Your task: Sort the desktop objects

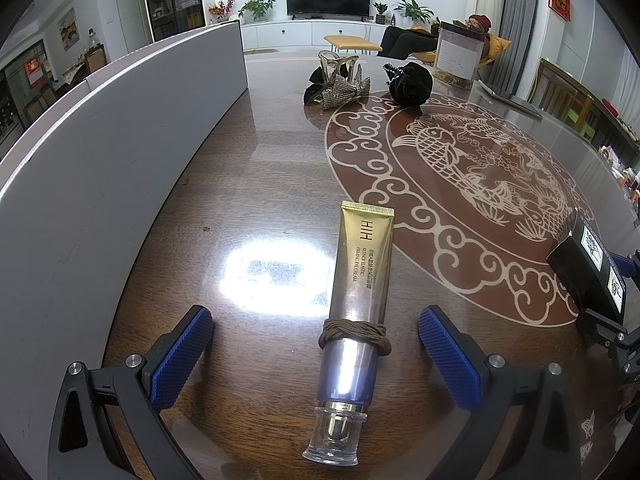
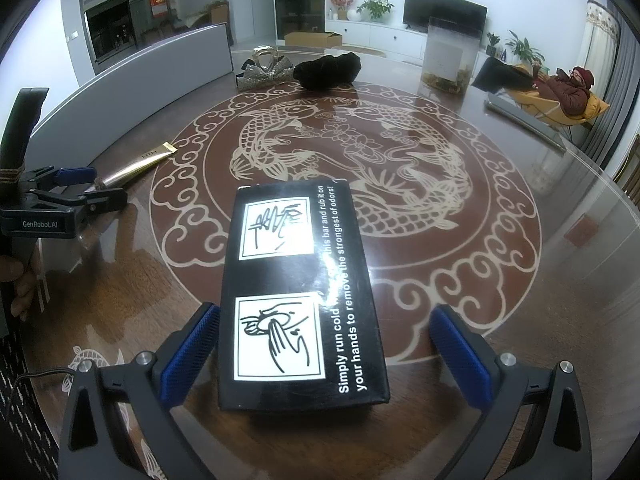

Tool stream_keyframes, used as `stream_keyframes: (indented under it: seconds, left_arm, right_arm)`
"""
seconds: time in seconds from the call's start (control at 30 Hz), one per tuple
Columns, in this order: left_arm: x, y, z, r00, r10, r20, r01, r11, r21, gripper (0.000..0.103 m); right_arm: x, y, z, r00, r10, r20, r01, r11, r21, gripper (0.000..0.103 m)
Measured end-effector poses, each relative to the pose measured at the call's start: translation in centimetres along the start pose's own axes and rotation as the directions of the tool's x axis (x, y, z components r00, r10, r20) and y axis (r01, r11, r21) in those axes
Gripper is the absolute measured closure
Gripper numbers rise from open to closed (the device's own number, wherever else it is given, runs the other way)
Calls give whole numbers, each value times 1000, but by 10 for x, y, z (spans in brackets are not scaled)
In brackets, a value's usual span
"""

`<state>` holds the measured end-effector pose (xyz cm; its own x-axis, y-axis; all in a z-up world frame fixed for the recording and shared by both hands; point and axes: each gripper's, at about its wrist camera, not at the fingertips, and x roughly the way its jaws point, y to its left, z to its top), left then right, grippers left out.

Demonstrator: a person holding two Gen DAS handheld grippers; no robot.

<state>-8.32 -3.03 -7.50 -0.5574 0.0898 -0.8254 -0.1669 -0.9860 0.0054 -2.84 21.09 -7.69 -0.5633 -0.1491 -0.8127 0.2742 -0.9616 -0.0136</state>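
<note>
While we held both tools low over the table [image 1: 256, 184] | left gripper [image 1: 316, 350] jaws spread, eye cream tube [image 1: 354, 304] lying between, untouched | right gripper [image 2: 324, 354] jaws spread either side of black box [image 2: 300, 296] | hair clip [image 1: 340, 84] and black scrunchie [image 1: 410, 82] at far edge.

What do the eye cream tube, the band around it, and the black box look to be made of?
Eye cream tube: likely plastic laminate with a metallic gold-to-silver finish, given the mirror glare and crimped end; its cap looks like clear plastic.
Band: brown, matte, knotted cord or elastic, perhaps a hair tie.
Black box: probably printed cardboard, semi-gloss, with sharp folded edges and white printed panels.
</note>
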Motion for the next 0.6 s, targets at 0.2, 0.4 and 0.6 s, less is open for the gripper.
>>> stream_keyframes:
  seconds: [0.2,0.4,0.6]
  left_arm:
    - [0,0,0,1000,0,0,0,1000,0,0]
    - [-1,0,-1,1000,0,0,0,1000,0,0]
    - [-2,1,-2,1000,-1,-1,1,1000,0,0]
  right_arm:
    - [0,0,0,1000,0,0,0,1000,0,0]
    - [0,0,0,1000,0,0,0,1000,0,0]
    - [0,0,0,1000,1,0,-1,1000,0,0]
